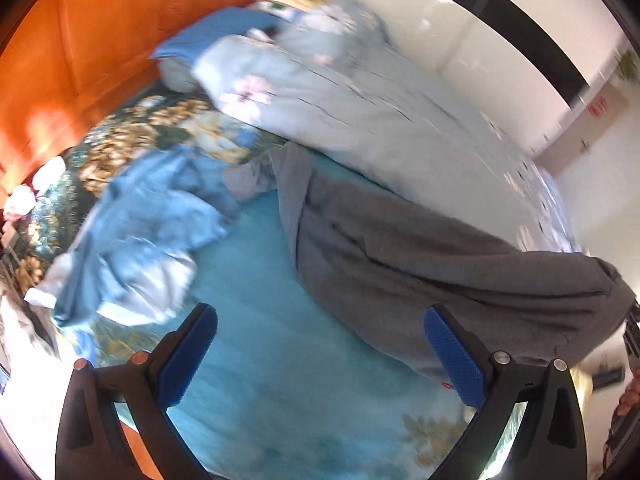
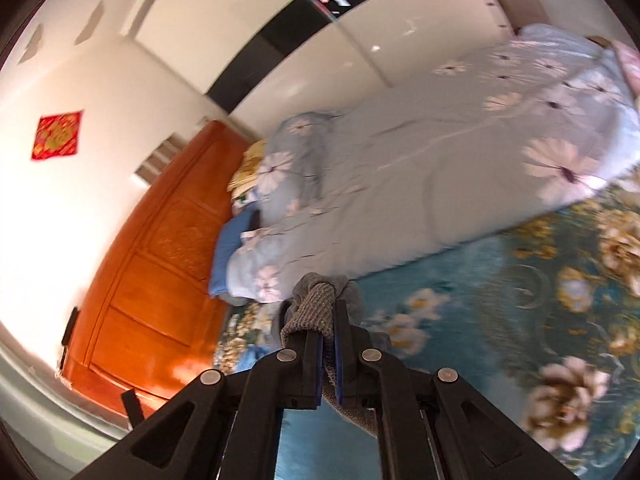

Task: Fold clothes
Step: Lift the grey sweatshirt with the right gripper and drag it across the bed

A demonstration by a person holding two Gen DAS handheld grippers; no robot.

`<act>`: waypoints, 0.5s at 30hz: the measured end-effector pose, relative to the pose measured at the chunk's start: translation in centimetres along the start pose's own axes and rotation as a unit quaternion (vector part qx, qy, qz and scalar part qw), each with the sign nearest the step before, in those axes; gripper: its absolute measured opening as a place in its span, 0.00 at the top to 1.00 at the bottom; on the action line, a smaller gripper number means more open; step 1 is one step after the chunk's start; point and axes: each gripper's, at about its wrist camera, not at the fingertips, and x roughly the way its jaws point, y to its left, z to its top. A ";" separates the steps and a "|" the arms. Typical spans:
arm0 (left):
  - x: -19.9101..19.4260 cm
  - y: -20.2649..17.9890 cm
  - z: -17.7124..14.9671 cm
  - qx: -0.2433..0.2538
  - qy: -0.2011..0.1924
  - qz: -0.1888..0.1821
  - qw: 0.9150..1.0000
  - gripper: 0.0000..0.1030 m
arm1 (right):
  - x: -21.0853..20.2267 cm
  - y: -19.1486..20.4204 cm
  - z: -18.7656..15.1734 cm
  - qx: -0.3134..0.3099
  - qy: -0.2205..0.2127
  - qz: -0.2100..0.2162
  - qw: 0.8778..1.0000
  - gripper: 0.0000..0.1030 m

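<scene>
From the left wrist, the left gripper [image 1: 320,328] hovers wide apart and empty above the teal bedspread [image 1: 260,340], the grey garment [image 1: 420,264] lying just right of it (a blue garment [image 1: 140,220] sits crumpled left). From the right wrist, the right gripper [image 2: 328,316] is clamped on a bunched fold of that grey garment [image 2: 316,312].

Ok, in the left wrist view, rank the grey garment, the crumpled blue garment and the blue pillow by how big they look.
1. grey garment, though it lies nearest the camera
2. crumpled blue garment
3. blue pillow, farthest away and partly covered by the quilt
</scene>
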 end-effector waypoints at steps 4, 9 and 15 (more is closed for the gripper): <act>0.4 -6.6 -2.3 0.030 0.007 -0.008 0.999 0.00 | -4.6 -7.1 0.3 0.035 -0.007 -0.048 0.998 0.96; 1.0 -10.1 -1.9 0.054 0.001 -0.017 0.998 0.00 | -10.2 -14.8 -0.5 0.095 -0.035 -0.090 0.991 0.96; 1.3 -12.7 -1.6 0.095 -0.014 -0.022 0.995 0.00 | -14.0 -20.7 -0.5 0.139 -0.050 -0.146 0.978 0.96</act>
